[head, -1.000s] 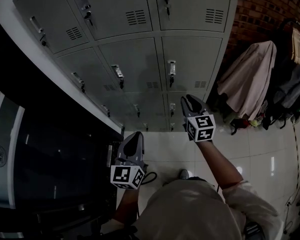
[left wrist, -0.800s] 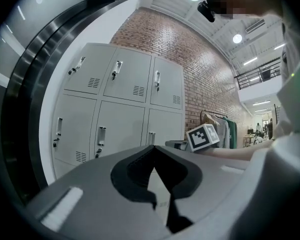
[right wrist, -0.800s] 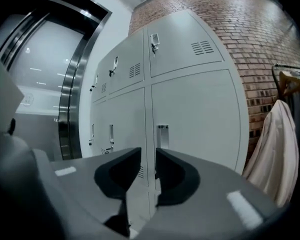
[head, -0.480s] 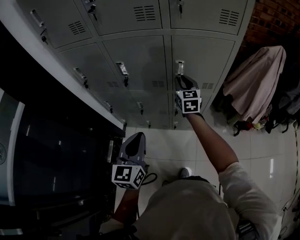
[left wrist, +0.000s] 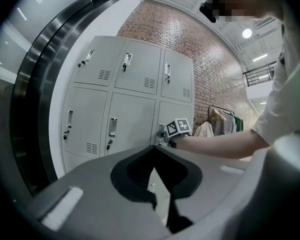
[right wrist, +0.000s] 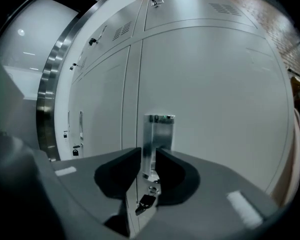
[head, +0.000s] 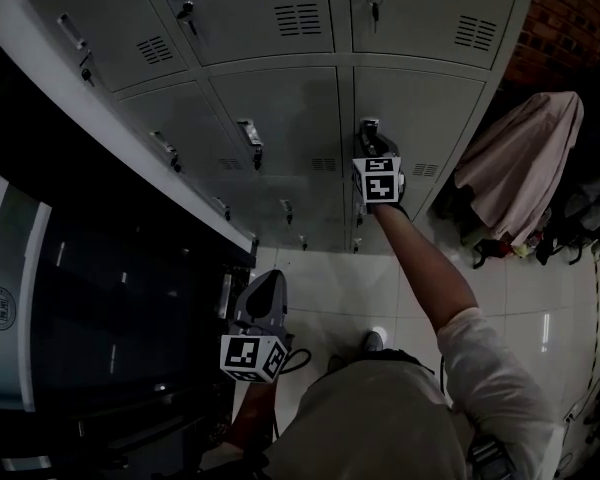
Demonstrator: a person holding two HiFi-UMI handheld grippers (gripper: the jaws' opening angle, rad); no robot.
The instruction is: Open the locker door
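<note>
Head view dim; ceiling lamp [left wrist: 247,33] glare; fisheye-warped, dark corners.

Handle [right wrist: 159,134] fills right gripper [right wrist: 148,150] jaw gap, seemingly; floor [head: 320,298] below free.

Left gripper [left wrist: 153,149] near, low in the middle, jaw tips together, nothing between them. Beyond it, grey lockers [left wrist: 132,109], all doors closed. Right gripper [left wrist: 166,133] is at the handle [left wrist: 161,130] of the middle-row right door [left wrist: 176,113]; contact unclear. Its arm [left wrist: 225,143] reaches in from the right. Brick wall [left wrist: 210,69] and hanging clothes [left wrist: 225,126] far right.
</note>
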